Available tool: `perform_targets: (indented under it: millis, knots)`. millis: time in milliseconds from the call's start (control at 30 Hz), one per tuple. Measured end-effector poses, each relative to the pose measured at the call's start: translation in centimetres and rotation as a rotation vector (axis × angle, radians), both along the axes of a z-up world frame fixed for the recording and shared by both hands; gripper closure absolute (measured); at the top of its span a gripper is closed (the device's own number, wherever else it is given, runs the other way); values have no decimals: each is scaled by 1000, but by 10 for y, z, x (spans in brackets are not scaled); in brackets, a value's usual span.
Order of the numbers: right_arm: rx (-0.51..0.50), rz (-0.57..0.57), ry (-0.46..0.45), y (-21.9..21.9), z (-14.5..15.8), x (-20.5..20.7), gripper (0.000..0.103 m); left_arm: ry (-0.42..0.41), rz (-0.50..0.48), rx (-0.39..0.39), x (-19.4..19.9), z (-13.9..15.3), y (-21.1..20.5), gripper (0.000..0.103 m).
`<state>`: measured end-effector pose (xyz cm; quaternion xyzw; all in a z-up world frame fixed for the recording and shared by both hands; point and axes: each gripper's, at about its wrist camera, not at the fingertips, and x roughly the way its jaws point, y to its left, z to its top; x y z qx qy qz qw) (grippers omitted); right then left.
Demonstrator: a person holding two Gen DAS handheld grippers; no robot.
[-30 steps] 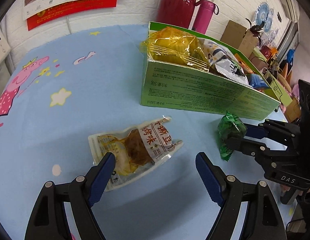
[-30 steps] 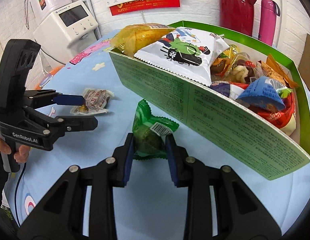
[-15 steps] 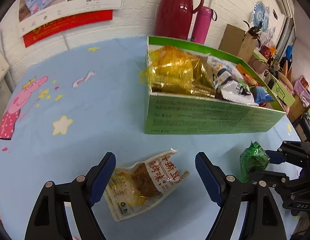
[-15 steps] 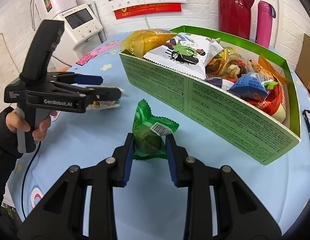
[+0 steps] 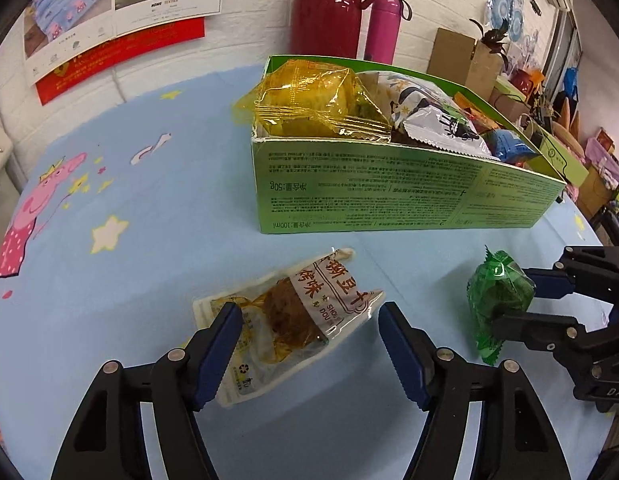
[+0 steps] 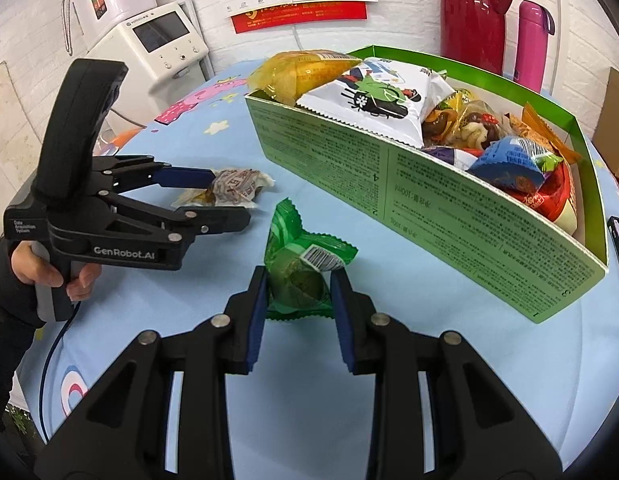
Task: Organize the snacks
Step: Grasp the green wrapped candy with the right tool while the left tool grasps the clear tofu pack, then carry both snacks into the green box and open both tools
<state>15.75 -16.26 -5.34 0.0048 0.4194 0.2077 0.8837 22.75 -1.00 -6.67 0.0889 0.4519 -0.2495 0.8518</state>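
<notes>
Left gripper [image 5: 309, 330] has come back down, jaws open astride the pouch [image 5: 293, 316] lying on the surface near the box [image 5: 389, 192]. Right gripper [image 6: 297, 292] still clamps the green packet [image 6: 299, 268], now lifted; boxing likely next.

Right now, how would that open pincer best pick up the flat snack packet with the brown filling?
Probably across the bulging middle of the brown snack packet, coming down from above. It lies flat on the blue cloth, so its thin sealed edges give little to pinch. The left gripper already straddles it, open.
</notes>
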Motion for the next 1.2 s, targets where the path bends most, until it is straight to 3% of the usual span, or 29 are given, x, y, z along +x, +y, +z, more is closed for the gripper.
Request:
perform_targets:
  millis: [67,133,233,367,500,567,600,633,667,900,967,1000,1200]
  knots:
    - [0,-5,-1,-2,1,0,70,-15,20,9,-1,-1,-1,34]
    - [-1,-12,0,-4,0,0,70,-44,37,33,-3,0,-5,56]
    - [8,-19,2,-5,0,-1,70,-59,29,24,-6,4,-12,71]
    - [12,-14,-1,-7,1,-4,70,-50,29,23,-8,6,-12,73]
    - [14,-17,-3,-8,2,-6,70,-99,12,22,-15,18,-15,71]
    - [17,-23,-2,-9,2,-5,70,-130,-2,27,-17,24,-18,56]
    - [19,-26,-1,-10,2,-5,70,-154,-3,44,-16,26,-21,40]
    - [23,-27,0,-11,2,-5,70,-175,-1,64,-14,26,-23,32]
    - [26,-27,0,-11,1,-6,70,-179,-12,75,-11,26,-26,31]
    - [29,-35,3,-18,0,-6,70,-58,6,80,8,-2,-28,32]
    - [28,-39,7,-19,-1,-4,70,-56,28,50,6,-4,-22,44]
    - [30,-40,10,-19,-2,-3,70,-57,35,43,6,-3,-20,56]
    - [50,-19,14,-17,0,-7,70,-35,70,-1,0,0,-14,62]
